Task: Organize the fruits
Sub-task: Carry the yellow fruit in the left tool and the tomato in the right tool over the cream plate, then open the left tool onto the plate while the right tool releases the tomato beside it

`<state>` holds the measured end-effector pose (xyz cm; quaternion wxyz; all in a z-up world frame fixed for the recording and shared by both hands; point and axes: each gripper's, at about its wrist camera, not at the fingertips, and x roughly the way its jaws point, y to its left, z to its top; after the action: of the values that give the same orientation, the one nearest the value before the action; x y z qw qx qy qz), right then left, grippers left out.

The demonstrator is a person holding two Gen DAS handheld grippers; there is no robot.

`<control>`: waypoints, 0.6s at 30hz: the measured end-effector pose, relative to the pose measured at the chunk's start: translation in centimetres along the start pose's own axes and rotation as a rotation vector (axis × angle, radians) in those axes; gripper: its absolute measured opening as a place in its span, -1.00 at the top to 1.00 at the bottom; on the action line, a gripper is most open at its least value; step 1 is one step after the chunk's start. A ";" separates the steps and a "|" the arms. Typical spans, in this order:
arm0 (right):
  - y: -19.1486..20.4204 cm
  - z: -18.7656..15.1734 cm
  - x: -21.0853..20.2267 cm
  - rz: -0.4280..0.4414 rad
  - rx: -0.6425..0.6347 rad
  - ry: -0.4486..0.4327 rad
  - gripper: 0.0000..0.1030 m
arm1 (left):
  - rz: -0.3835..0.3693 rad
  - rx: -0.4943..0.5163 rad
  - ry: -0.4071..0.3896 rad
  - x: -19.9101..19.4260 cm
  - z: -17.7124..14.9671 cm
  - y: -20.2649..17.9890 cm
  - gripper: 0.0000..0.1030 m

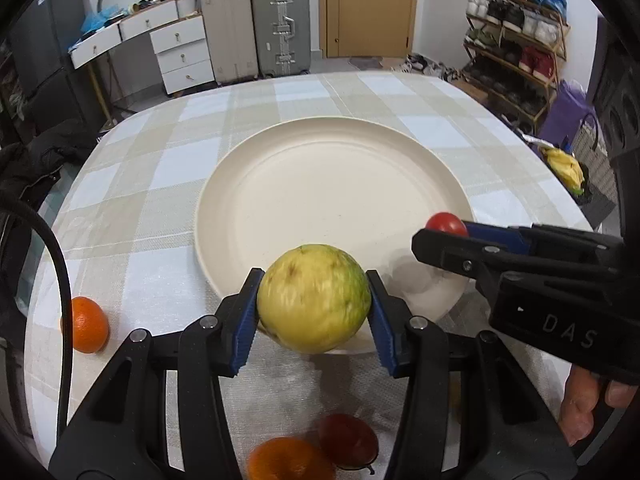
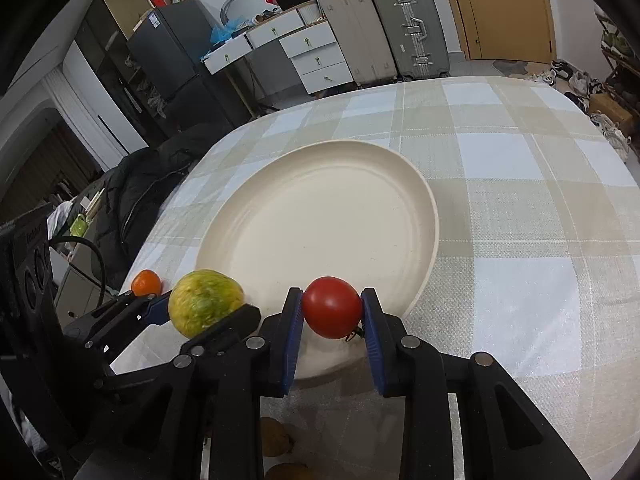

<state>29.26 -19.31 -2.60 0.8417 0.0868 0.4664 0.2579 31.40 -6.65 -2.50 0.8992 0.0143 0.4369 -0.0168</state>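
My left gripper (image 1: 314,300) is shut on a yellow-green guava (image 1: 313,298) and holds it above the near rim of a cream plate (image 1: 328,184). My right gripper (image 2: 332,314) is shut on a red tomato (image 2: 332,307) above the plate's (image 2: 320,216) near edge. The right gripper with the tomato (image 1: 446,223) shows at the right of the left wrist view. The guava (image 2: 205,303) shows at the left of the right wrist view. An orange (image 1: 85,325) lies on the cloth left of the plate; it also shows in the right wrist view (image 2: 145,282).
An orange (image 1: 288,460) and a dark red fruit (image 1: 347,440) lie on the checked tablecloth (image 1: 160,168) under the left gripper. Brown fruits (image 2: 276,436) lie under the right gripper. A black cable (image 1: 60,264) hangs at the left. Suitcases, drawers and a shoe rack stand beyond the table.
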 end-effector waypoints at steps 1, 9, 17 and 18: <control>0.0 0.0 -0.1 0.000 -0.001 -0.005 0.43 | 0.003 0.001 0.023 0.4 -0.1 -0.2 0.09; -0.2 0.0 -0.5 0.017 0.000 0.004 0.43 | 0.025 0.040 0.069 1.2 -0.6 -1.1 0.09; -0.1 -0.4 -0.4 0.034 0.002 0.021 0.42 | 0.004 0.043 0.102 0.4 -1.7 -1.5 0.09; 0.0 -0.4 -0.4 0.033 -0.003 0.022 0.42 | 0.000 0.041 0.104 0.3 -1.7 -1.5 0.09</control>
<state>28.78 -19.53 -2.57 0.8324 0.0903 0.4736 0.2734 30.17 -8.04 -3.82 0.8748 0.0335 0.4827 -0.0251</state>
